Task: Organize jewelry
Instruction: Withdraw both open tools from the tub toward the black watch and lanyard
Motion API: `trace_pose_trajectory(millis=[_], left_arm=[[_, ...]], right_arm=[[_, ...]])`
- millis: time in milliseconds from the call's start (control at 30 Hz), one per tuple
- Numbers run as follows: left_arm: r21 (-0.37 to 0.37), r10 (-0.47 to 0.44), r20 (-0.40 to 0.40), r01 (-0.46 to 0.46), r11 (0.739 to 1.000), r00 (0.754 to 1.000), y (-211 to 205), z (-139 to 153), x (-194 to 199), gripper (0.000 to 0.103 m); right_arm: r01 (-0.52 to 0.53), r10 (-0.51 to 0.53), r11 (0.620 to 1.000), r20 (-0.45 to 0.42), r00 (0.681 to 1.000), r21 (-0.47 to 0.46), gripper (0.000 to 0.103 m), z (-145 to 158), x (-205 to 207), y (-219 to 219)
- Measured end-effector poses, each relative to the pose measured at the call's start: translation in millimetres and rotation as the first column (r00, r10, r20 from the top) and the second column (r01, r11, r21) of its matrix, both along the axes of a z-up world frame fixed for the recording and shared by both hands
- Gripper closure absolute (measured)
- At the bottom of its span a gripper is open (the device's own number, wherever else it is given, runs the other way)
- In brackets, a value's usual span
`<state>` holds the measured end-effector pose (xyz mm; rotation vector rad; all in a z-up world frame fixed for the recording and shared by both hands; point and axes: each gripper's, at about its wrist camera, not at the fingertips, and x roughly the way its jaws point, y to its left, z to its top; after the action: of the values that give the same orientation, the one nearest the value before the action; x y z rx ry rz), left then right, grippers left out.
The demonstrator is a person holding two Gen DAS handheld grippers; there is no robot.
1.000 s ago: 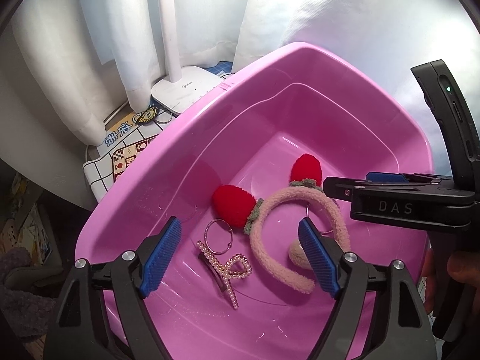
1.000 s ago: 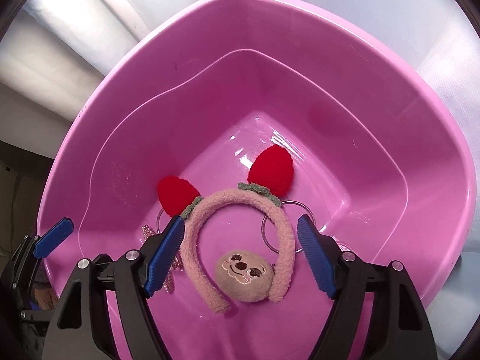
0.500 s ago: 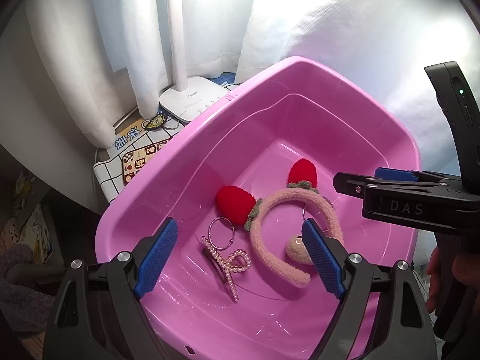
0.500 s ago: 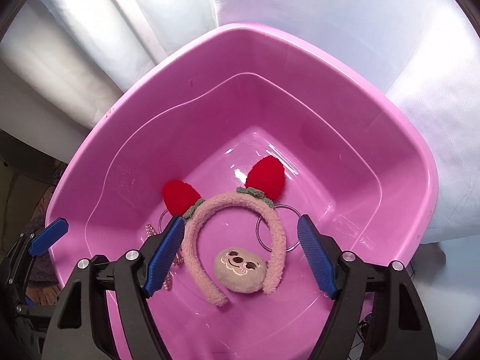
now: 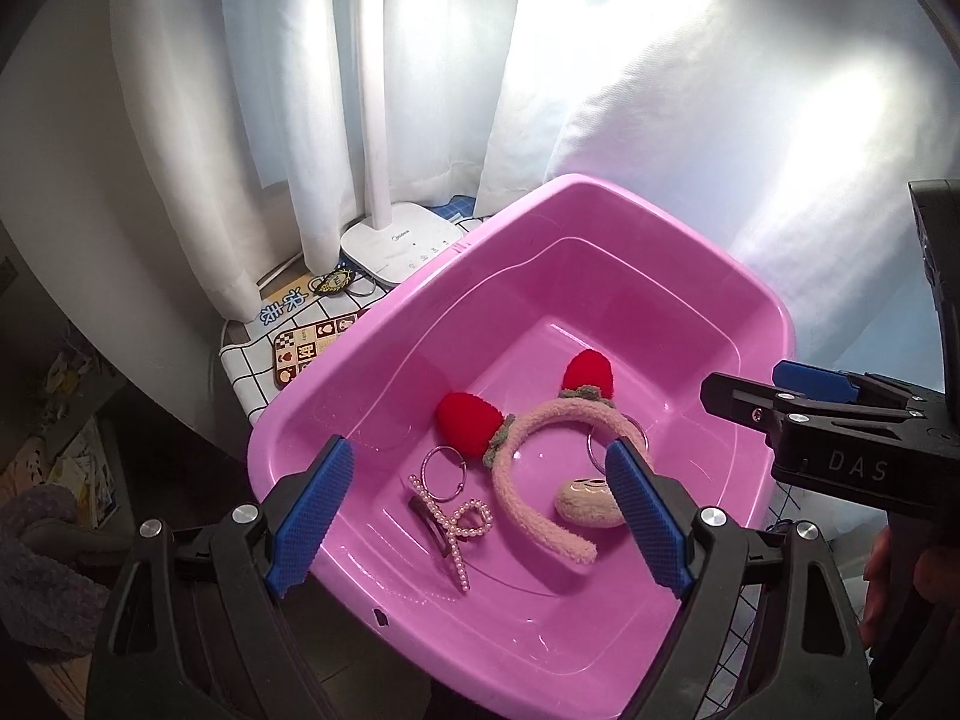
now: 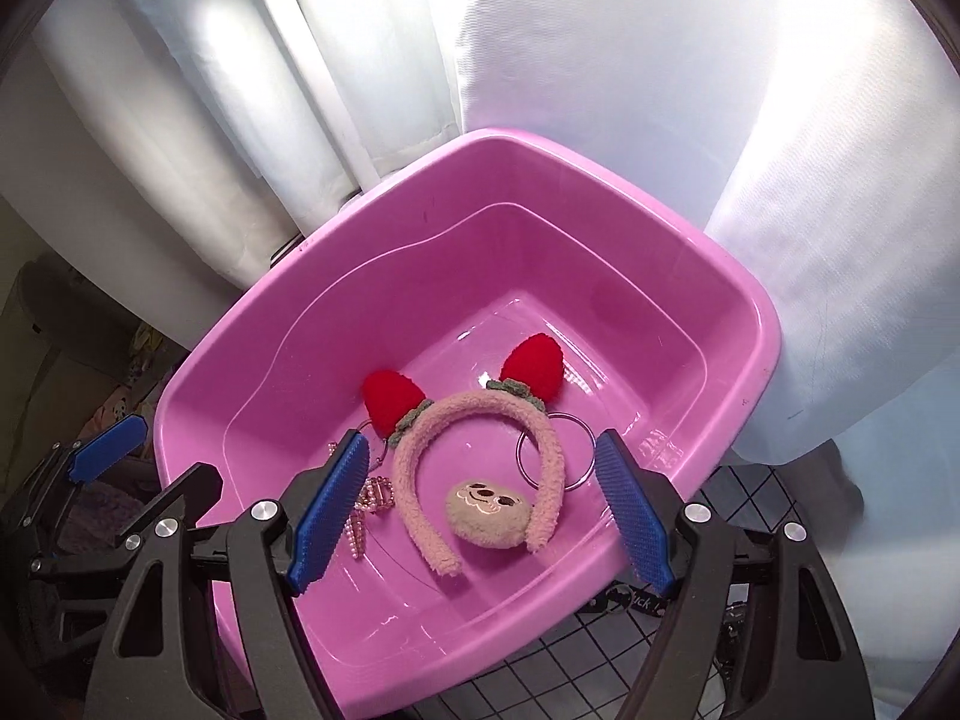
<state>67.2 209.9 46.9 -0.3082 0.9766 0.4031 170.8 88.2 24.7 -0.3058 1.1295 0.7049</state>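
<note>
Five pieces sit in the pink basin, all gathered on its floor towards the near side. The fuzzy pink headband with its two red strawberry ears lies flat in the middle, arch pointing to the far wall, and a little plush face nestles between its two ends. One silver hoop lies partly tucked under the headband's right arm; the other hoop rests just left of the headband, beside the left strawberry. Nearest on the left is the pearl hair claw, touching that left hoop.

Both tools hang above the near rim, empty. The left gripper is spread wide with nothing between its blue pads, framing the claw and hoop. The right gripper is spread just as wide, bracketing the headband and plush face. Neither touches anything.

My read: everything is collected in one container, and the wide-apart fingers held high suit a check over the contents, or a choice of what to sort next.

Outside the basin, on the far left, a white desk lamp stands on the checked cloth over the bench, with a small patterned card beside it and white curtains behind.
</note>
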Motion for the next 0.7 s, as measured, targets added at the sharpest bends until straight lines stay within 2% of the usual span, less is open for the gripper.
trace_pose_trajectory(millis=[267,333,567,700], left_arm=[[0.026,-0.026,0.064,0.024,0.999,0.998,-43,24,-20,0.017],[0.035,-0.035,0.086,0.032,0.999,0.996,-58,30,-26,0.014],[0.080,-0.092,0.165,0.080,0.994,0.982,-114,46,-49,0.007],[0.081,-0.132,0.187,0.119,0.990,0.973,-145,45,-60,0.006]], right_arm=[[0.022,-0.025,0.998,0.056,0.998,0.064,0.029,31,-28,-63],[0.041,-0.047,0.996,0.067,0.997,0.083,0.029,37,-38,-84],[0.130,-0.146,0.984,0.134,0.980,0.123,0.028,51,-81,-171],[0.202,-0.222,0.971,0.167,0.961,0.128,0.027,49,-104,-231]])
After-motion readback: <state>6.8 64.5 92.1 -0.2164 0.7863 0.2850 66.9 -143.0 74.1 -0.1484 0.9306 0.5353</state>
